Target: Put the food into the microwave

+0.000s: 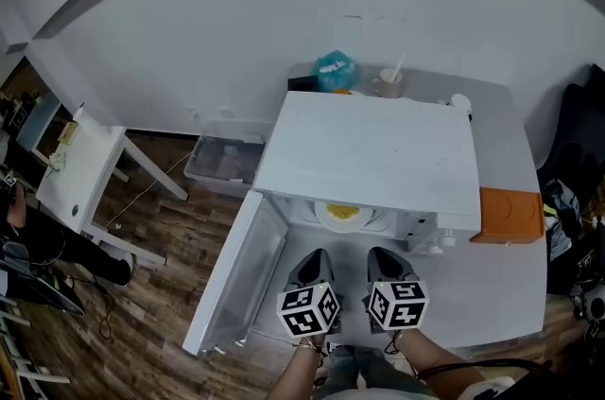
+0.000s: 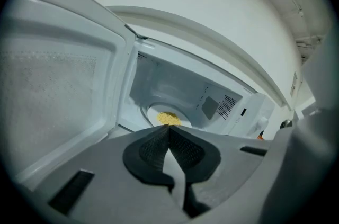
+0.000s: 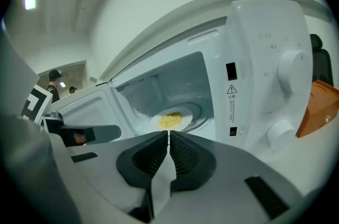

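Before the open microwave (image 1: 369, 152) on the grey table (image 1: 496, 289), left gripper (image 2: 169, 127) and right gripper (image 3: 168, 134) hang closed, empty.

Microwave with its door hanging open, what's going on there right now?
A person holds a gripper in each hand just in front of the open microwave. Its door is swung out to the left. A plate of yellow food already sits inside. The left gripper and the right gripper are both shut and hold nothing, so the food looks placed and the door is not yet closed.
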A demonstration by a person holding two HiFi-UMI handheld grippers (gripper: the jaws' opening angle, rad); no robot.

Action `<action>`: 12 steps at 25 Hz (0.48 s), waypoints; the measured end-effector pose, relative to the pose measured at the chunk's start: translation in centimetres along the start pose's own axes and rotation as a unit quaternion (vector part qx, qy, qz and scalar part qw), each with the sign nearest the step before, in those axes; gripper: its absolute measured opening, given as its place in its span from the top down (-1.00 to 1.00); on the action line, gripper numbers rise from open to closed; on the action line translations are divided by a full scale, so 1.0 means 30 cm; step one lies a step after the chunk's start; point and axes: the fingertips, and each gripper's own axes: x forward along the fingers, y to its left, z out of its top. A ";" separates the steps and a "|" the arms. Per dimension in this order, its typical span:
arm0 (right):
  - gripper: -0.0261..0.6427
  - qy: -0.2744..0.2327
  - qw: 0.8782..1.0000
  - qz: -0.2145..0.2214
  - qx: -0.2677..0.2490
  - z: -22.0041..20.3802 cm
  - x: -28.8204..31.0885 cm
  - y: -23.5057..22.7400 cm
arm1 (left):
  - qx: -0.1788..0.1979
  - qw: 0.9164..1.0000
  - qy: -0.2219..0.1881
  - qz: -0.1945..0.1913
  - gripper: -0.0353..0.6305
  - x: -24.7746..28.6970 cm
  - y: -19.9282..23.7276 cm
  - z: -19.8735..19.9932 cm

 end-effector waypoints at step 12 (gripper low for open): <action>0.84 -0.005 0.999 0.039 -0.034 0.007 -0.159 0.086 | 0.032 0.999 -0.004 -0.011 0.88 -0.193 -0.107 -0.021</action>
